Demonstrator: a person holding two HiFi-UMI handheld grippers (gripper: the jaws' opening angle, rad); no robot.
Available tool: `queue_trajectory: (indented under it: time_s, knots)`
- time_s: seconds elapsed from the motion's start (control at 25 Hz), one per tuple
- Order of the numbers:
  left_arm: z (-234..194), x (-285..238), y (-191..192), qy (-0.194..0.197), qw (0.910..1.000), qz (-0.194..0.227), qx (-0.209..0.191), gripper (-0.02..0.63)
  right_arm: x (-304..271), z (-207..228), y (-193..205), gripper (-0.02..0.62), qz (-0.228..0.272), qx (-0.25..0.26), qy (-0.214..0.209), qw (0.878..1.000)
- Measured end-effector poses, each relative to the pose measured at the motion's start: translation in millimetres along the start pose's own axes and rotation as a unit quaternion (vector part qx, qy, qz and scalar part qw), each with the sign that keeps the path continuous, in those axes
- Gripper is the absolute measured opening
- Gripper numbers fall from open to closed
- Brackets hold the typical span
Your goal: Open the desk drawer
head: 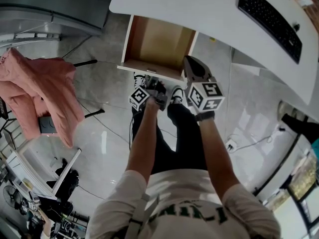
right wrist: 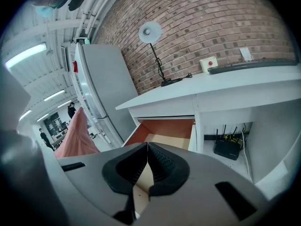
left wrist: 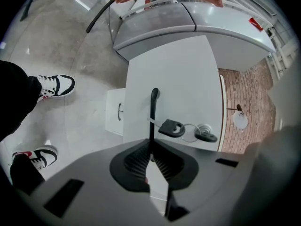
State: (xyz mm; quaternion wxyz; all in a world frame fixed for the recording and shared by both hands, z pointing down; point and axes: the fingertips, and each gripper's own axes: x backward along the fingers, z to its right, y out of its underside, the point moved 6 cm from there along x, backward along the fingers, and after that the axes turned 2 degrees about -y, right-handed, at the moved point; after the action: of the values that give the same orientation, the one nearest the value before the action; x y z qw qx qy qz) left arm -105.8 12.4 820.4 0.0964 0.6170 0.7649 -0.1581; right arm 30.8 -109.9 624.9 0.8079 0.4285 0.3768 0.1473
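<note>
The desk drawer (head: 157, 44) stands pulled out from under the white desk (head: 199, 9), and its bare wooden inside (right wrist: 164, 131) shows. My left gripper (head: 153, 81) sits at the drawer's white front (left wrist: 178, 88). In the left gripper view its jaws (left wrist: 151, 150) are shut on the thin black drawer handle (left wrist: 153, 108). A black-headed key (left wrist: 171, 127) with a ring hangs in the lock beside the handle. My right gripper (head: 188, 61) hovers at the drawer's right front corner. Its pads (right wrist: 146, 149) are shut together with nothing between them.
A black keyboard (head: 269, 20) lies on the desk top. A pink garment (head: 45, 93) hangs over a chair at the left. The person's legs and sneakers (left wrist: 56, 85) stand below the drawer. A router (right wrist: 228, 147) sits under the desk, a lamp (right wrist: 150, 32) on it.
</note>
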Motion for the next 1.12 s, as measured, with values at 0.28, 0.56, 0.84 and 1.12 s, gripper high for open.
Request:
queue_trajectory:
  time_s: [0.28,0.56,0.84,1.12]
  knots:
    - [15,15,-4,-0.059,0.9964,-0.019,-0.059,0.087,13,-13,-7,0.005,-0.004,-0.008,-0.005,1.0]
    - [55,64,-12,-0.135,0.9704,-0.076,-0.185,0.143,38,-33,-38,0.005,-0.004,-0.012,-0.013,1.0]
    - [160,106,-36,-0.134,0.9109,-0.129,-0.368,0.143,75,-55,-85,0.005,0.012,-0.006,-0.012,1.0]
    - [320,122,-56,-0.056,0.8439,-0.064,-0.53,0.143,103,-70,-143,0.005,0.045,0.022,-0.006,0.999]
